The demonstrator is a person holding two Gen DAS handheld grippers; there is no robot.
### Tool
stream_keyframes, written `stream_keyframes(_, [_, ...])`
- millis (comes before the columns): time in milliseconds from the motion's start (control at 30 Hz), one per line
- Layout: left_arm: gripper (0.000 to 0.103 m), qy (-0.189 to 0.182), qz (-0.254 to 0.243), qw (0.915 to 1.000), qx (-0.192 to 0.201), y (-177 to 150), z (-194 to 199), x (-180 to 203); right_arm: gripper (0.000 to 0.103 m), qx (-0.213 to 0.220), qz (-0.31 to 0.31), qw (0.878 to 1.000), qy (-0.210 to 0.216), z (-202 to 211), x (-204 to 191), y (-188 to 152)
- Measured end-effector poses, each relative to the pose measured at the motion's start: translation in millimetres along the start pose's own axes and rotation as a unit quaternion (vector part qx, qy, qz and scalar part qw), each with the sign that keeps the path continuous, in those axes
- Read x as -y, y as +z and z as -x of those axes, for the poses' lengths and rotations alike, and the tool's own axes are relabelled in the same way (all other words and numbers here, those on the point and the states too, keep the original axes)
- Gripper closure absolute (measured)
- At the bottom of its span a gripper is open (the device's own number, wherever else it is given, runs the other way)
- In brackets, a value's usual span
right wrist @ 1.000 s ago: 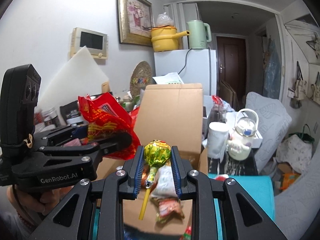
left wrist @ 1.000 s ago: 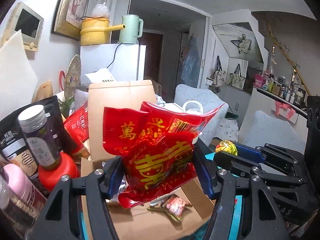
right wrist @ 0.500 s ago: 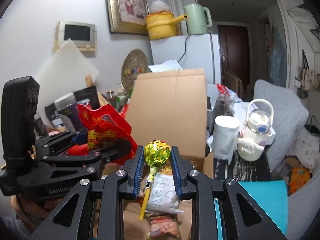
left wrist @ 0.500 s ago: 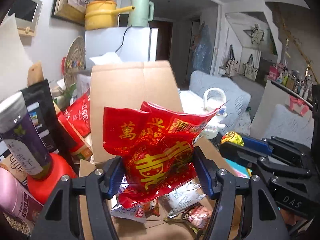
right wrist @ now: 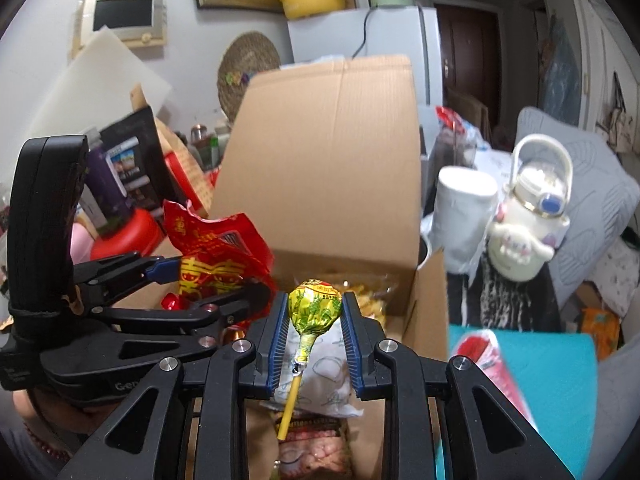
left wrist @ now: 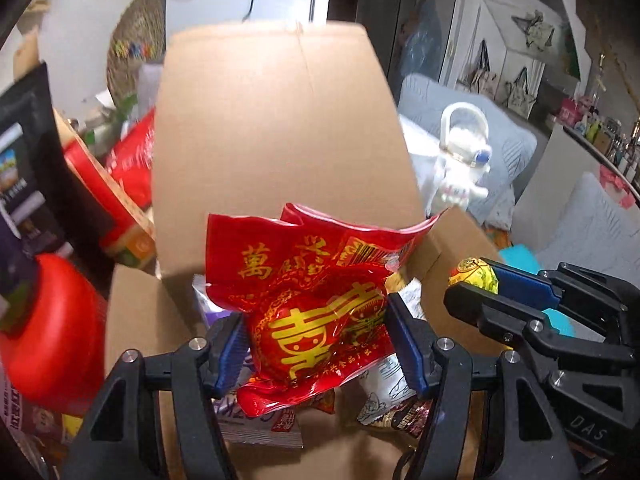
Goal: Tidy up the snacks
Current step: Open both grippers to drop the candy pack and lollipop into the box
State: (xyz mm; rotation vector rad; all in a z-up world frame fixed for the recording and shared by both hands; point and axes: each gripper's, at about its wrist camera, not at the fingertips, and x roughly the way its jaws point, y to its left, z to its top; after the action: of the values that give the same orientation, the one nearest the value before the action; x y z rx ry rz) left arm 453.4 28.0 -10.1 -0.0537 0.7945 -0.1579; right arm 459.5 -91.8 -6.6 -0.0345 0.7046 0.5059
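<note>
Left gripper (left wrist: 318, 344) clamped on a red foil snack bag (left wrist: 312, 300); both blue pads press its puffed middle. Bag stands roughly upright, crinkled top edge fanned up and away, long axis running from the gripper toward the raised flap of the cardboard box (left wrist: 276, 120). Bag's lower end hangs over the open box.

Right gripper (right wrist: 314, 320) closed on a lollipop (right wrist: 316, 306), the pads squeezing its yellow-green wrapped head. Stick points down and back toward the camera, slightly to the left; head is the far end. It hangs over the box interior, just right of the red bag.

Inside the box: a white packet (right wrist: 320, 376) and a reddish one below it, both partly covered by the gripper frames; print unreadable. Further packets under the red bag show only as edges. A white kettle (right wrist: 528, 220) stands right of the box. Items left of the box are blurred and cut off by the frame edge.
</note>
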Motion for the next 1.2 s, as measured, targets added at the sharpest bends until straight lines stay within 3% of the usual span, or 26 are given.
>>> stream_keyframes(133, [0.04, 0.009, 0.005, 0.9995, -0.029, -4, -14, -2, 0.077, -0.028, -0.007, 1.0, -0.007, -15, 2, -5])
stream_keyframes(567, [0.04, 0.051, -0.009, 0.9973, -0.052, -6, -25, 1, 0.076, -0.075, -0.017, 0.996, -0.044, -32, 12, -10])
stream_keyframes(667, [0.039, 0.063, -0.009, 0.9963, -0.058, -5, -27, 1, 0.071, -0.075, -0.019, 0.996, -0.046, -32, 12, -10])
stream_keyframes(867, [0.039, 0.071, -0.007, 0.9957, -0.059, -4, -22, 3, 0.071, -0.069, -0.011, 0.996, -0.046, -26, 7, -9])
stream_keyframes(1200, [0.038, 0.06, 0.001, 0.9981, -0.011, 2, 15, 5, 0.071, -0.028, -0.018, 0.999, -0.041, 6, 5, -1])
